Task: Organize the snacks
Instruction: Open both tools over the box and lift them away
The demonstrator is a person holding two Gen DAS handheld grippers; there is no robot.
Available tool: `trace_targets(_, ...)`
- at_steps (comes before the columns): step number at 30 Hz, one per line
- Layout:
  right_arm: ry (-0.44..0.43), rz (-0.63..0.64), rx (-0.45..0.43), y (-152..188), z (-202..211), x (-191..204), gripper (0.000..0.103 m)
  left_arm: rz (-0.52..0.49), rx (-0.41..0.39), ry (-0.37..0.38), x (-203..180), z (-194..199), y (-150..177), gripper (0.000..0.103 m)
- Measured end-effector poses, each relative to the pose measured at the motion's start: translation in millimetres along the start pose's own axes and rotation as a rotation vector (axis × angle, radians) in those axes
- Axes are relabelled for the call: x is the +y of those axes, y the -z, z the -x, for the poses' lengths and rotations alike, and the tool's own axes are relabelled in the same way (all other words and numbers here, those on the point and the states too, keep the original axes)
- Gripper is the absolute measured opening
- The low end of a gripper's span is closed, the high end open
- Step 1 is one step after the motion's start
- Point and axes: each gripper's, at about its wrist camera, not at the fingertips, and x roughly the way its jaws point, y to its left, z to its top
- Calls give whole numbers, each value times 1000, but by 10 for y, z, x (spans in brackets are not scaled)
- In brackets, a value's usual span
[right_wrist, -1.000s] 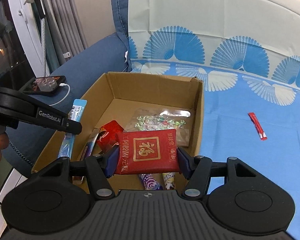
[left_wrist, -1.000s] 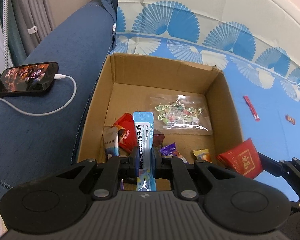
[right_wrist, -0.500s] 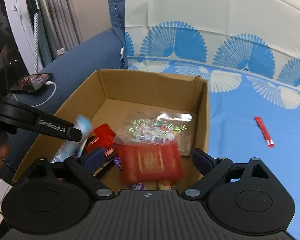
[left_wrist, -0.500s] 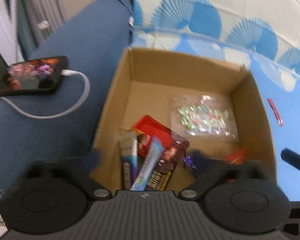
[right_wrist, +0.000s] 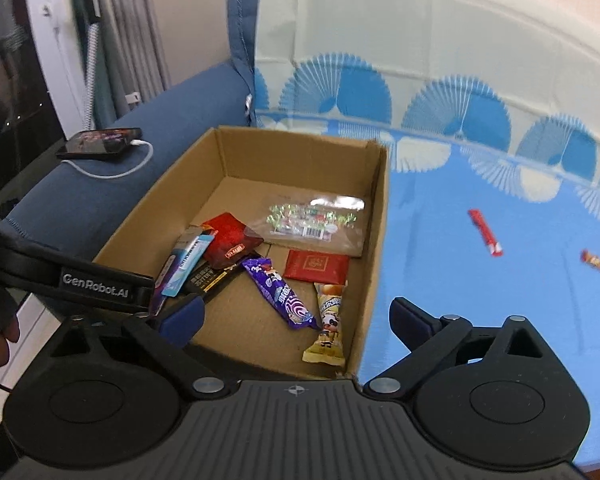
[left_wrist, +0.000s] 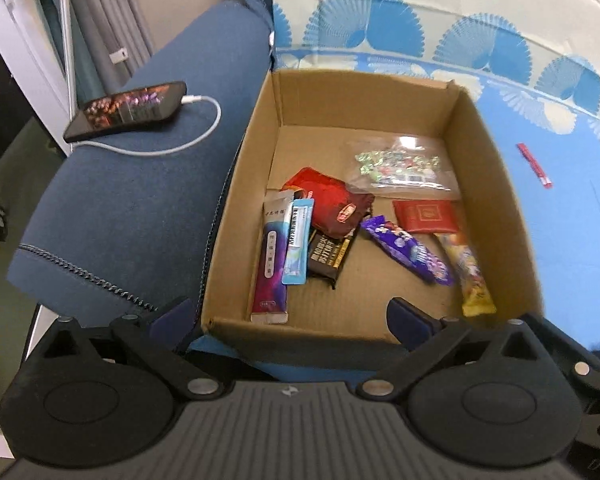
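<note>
An open cardboard box [left_wrist: 360, 92] [right_wrist: 296, 152] sits on the blue patterned cover beside the sofa arm. Inside lie a light blue stick packet [left_wrist: 298, 240] [right_wrist: 188, 264], a flat red packet [left_wrist: 426, 216] [right_wrist: 316, 266], a clear bag of candies [left_wrist: 400, 164], a purple bar [left_wrist: 408, 250], a yellow bar [right_wrist: 328, 328] and others. My left gripper [left_wrist: 288, 320] is open and empty at the box's near edge. My right gripper [right_wrist: 296, 316] hovers over the near right corner, its jaws opening with nothing gripped between them.
A phone [left_wrist: 128, 110] on a white charging cable [left_wrist: 204, 128] lies on the blue sofa arm left of the box. A red stick snack [right_wrist: 485, 232] and a small red candy [right_wrist: 594, 261] lie loose on the blue cover [right_wrist: 500, 300] to the right.
Both grippers let go: the light blue stick and the red packet dropped into the box. Both jaws went from shut to wide, and both hands pulled back from the box.
</note>
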Motion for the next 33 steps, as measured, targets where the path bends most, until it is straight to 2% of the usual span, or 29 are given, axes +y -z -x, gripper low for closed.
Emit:
trace_targets(5,2,1,-66,51,378,16,101,-16,-89,-6,-54,390,100,103)
trace_targets(11,0,21,-131,151,748,73,103,-24,-155,-11,-125,731,233,103)
trace_targets(22,6,-18,-207,273,1161,30,103,-45,-217,-50,-177,1087,444,103)
trace_targets(33,7,-16,-231,305,1239,53,103,-51,-230,-53,-181,1163,472,103)
